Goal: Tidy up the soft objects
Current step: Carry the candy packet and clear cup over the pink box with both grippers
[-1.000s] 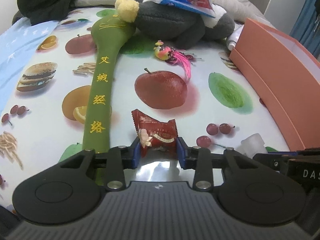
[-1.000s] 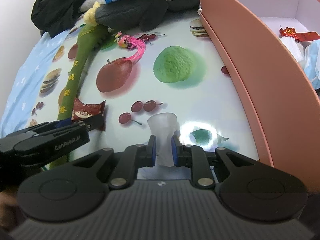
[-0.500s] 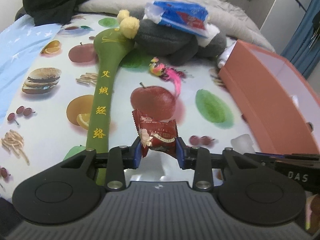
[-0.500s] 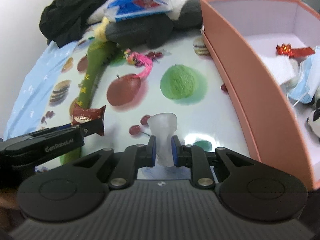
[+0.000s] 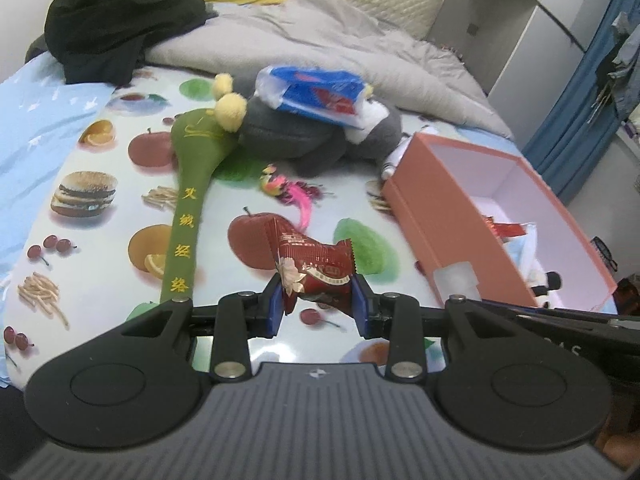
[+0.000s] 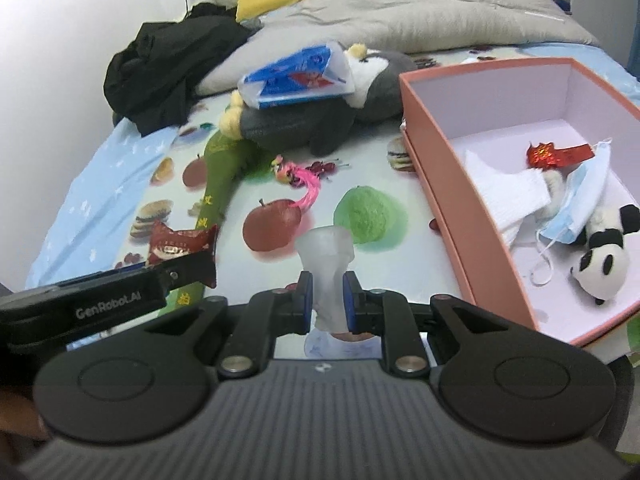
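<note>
Left gripper (image 5: 318, 304) clamps a red snack packet (image 5: 314, 266) at frame centre; right gripper (image 6: 324, 300) pinches a translucent soft piece (image 6: 327, 264) left of the pink box (image 6: 452, 184).

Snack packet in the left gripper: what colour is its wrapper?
Dark red snack packet, with pale printing; clearest in the left wrist view.

Your left gripper (image 5: 318, 304) is raised off the surface, blue pads clamped on a red snack packet (image 5: 316, 268). Your right gripper (image 6: 325, 300) is also lifted, pads pinching a translucent white soft piece (image 6: 328, 264) at its narrow waist. The left one sits to the left of the right, fingers pointing roughly the same way.
</note>
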Demonstrator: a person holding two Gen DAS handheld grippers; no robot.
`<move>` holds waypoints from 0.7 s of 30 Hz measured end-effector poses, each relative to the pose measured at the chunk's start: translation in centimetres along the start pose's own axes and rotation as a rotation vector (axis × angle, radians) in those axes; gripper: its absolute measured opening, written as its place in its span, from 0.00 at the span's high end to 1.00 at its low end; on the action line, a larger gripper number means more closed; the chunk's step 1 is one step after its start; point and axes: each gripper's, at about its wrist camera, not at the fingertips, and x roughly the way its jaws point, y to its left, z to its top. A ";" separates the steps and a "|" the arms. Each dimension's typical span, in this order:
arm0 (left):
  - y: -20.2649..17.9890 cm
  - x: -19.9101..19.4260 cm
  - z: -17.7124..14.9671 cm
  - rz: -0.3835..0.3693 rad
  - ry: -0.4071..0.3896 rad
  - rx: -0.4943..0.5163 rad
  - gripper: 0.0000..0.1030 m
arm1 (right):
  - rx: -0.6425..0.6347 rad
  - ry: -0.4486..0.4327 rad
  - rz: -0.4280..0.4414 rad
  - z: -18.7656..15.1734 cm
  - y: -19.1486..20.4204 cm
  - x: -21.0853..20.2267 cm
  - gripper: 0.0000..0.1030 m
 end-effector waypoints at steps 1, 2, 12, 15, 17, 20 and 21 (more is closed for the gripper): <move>-0.3 -0.3 0.0 -0.005 -0.005 0.004 0.62 | 0.005 -0.005 0.001 -0.1 0.0 -0.3 0.81; -0.6 -0.7 0.0 -0.010 -0.009 0.010 0.62 | 0.008 -0.011 0.001 -0.1 -0.1 -0.6 0.81; -3.2 -2.4 -0.1 -0.079 -0.032 0.049 0.62 | 0.042 -0.075 -0.031 -0.7 -1.4 -4.3 0.81; -4.5 -2.3 0.0 -0.109 -0.031 0.068 0.62 | 0.062 -0.099 -0.053 -0.8 -2.3 -5.6 0.81; -5.4 -2.2 0.0 -0.134 -0.026 0.079 0.62 | 0.078 -0.112 -0.070 -1.0 -3.1 -6.4 0.81; -7.0 -1.6 -0.1 -0.176 -0.003 0.093 0.62 | 0.110 -0.127 -0.096 -1.3 -4.5 -7.5 0.81; -7.4 -1.5 -0.1 -0.184 0.002 0.098 0.62 | 0.125 -0.129 -0.105 -1.4 -5.0 -7.7 0.81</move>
